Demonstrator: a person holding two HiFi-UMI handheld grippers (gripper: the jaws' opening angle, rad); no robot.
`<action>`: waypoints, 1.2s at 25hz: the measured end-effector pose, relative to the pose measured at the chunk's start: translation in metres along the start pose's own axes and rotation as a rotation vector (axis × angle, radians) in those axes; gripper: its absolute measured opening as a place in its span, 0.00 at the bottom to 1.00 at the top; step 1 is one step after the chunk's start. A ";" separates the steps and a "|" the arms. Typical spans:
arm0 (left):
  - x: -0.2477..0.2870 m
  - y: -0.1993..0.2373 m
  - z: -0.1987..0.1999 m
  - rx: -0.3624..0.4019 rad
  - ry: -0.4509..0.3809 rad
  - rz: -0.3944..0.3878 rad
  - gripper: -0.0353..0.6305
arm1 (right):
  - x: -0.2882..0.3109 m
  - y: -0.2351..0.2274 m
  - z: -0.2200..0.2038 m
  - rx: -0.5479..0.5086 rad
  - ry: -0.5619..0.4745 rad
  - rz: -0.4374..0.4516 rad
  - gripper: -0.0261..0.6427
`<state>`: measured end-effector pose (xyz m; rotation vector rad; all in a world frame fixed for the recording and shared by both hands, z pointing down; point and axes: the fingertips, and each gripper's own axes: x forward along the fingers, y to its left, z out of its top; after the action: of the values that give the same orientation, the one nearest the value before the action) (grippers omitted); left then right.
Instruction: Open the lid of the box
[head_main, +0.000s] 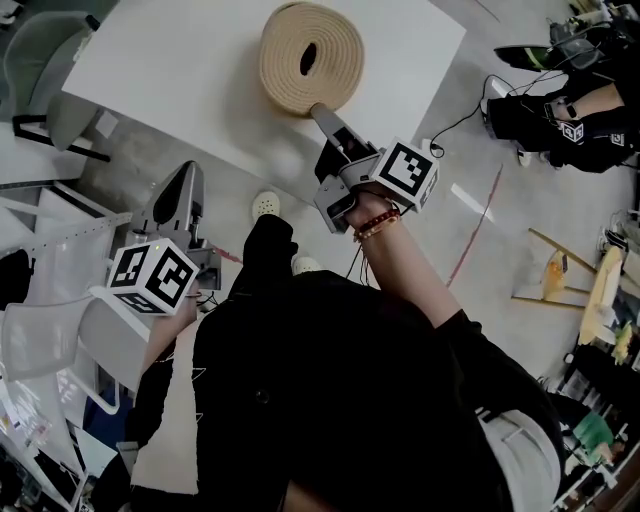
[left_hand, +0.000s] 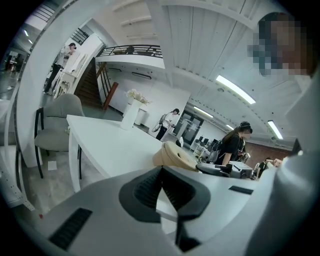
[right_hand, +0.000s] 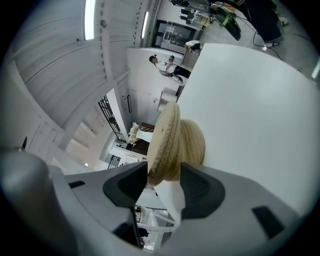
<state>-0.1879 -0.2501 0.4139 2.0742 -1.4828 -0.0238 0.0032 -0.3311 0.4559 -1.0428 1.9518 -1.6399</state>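
So far: the lid (right_hand: 164, 142) looks seated on the woven box (right_hand: 196, 142) and not yet lifted. I judge the task to be at the grasping step.
Right gripper (head_main: 319, 109): jaws spread wide with the lid's rim between the two pads. I see no squeeze on it.
Left gripper (left_hand: 161, 169): jaws clenched tip to tip with nothing between them. The box lies well ahead of them and off to the right.
Next move: likely close the pads on the rim, then raise that side. The box looks light and may ride up with the lid, so the idle gripper could steady it.
Table (head_main: 180, 60): its near edge runs just behind the right jaws, with the box close to it. The bare top beyond and to either side of the jaws leaves room to set the lid down.
Chair (head_main: 45, 85): ahead and left of the left jaws, clear of the work.
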 end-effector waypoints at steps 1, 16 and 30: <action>0.001 -0.001 0.001 0.000 -0.002 -0.003 0.07 | 0.000 0.000 0.002 -0.005 -0.002 -0.002 0.32; 0.003 -0.001 0.003 -0.004 -0.012 0.007 0.07 | 0.008 0.006 0.002 -0.095 0.033 -0.073 0.26; 0.016 0.001 0.009 0.012 -0.039 -0.006 0.07 | 0.014 -0.003 0.005 -0.129 0.034 -0.122 0.26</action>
<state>-0.1859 -0.2683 0.4121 2.0989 -1.5039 -0.0576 -0.0013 -0.3449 0.4601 -1.2125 2.0770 -1.6213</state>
